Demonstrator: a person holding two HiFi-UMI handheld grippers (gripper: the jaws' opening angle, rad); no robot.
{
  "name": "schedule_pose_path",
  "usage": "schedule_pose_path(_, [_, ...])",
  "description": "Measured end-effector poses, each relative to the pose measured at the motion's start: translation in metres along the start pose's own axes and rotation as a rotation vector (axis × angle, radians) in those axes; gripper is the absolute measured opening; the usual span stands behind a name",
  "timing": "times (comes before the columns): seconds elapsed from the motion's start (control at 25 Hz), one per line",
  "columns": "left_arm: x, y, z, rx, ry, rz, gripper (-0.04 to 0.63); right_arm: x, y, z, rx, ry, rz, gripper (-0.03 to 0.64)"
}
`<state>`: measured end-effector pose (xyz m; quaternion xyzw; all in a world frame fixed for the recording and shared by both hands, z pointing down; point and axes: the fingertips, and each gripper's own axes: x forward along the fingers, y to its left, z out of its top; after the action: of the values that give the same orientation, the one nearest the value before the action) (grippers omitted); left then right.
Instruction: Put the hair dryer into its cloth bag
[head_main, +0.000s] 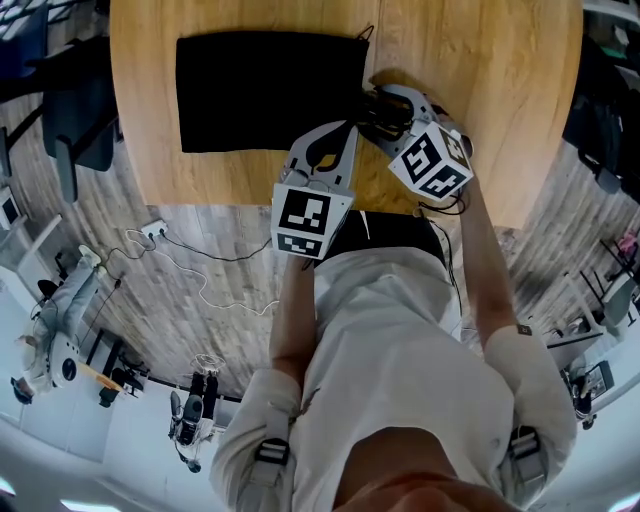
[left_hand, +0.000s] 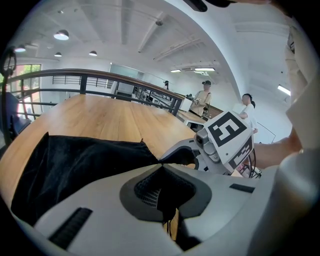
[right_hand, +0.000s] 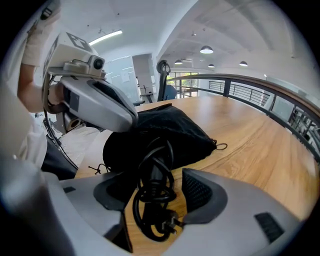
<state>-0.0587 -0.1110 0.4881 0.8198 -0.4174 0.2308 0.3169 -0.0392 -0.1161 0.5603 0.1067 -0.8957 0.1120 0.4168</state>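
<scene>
The black cloth bag (head_main: 270, 90) lies flat on the wooden table (head_main: 480, 60), its mouth towards my grippers. My left gripper (head_main: 340, 135) is shut on the bag's edge (left_hand: 75, 165) at the mouth, lifting it; the right gripper view shows that grip from the side. The black hair dryer (head_main: 385, 112) lies at the mouth, its front hidden in the bulging bag (right_hand: 170, 130). Its coiled cord (right_hand: 152, 200) and plug (right_hand: 170, 222) lie between the jaws of my right gripper (right_hand: 155, 185), which stand wide open without pressing on it.
The table's near edge runs just below both grippers, with the person's body behind it. A drawstring loop (right_hand: 220, 146) sticks out of the bag. Chairs (head_main: 80, 140) stand at the left, a power strip (head_main: 152, 233) and cables lie on the floor. Two people (left_hand: 202, 97) stand far off.
</scene>
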Motion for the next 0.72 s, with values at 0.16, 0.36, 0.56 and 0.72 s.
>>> schedule_pose_path(0.16, [0.0, -0.001, -0.001, 0.01, 0.008, -0.007, 0.02, -0.012, -0.001, -0.011, 0.049, -0.001, -0.037, 0.295])
schedule_pose_path(0.36, [0.003, -0.003, 0.001, 0.025, 0.016, -0.013, 0.02, -0.027, -0.005, -0.028, 0.113, -0.007, -0.082, 0.295])
schedule_pose_path(0.56, [0.006, -0.004, 0.002, 0.038, 0.023, -0.013, 0.02, -0.036, -0.009, -0.039, 0.171, -0.018, -0.116, 0.295])
schedule_pose_path(0.72, [0.008, -0.005, 0.002, 0.049, 0.031, -0.016, 0.02, -0.042, -0.011, -0.043, 0.217, -0.034, -0.154, 0.295])
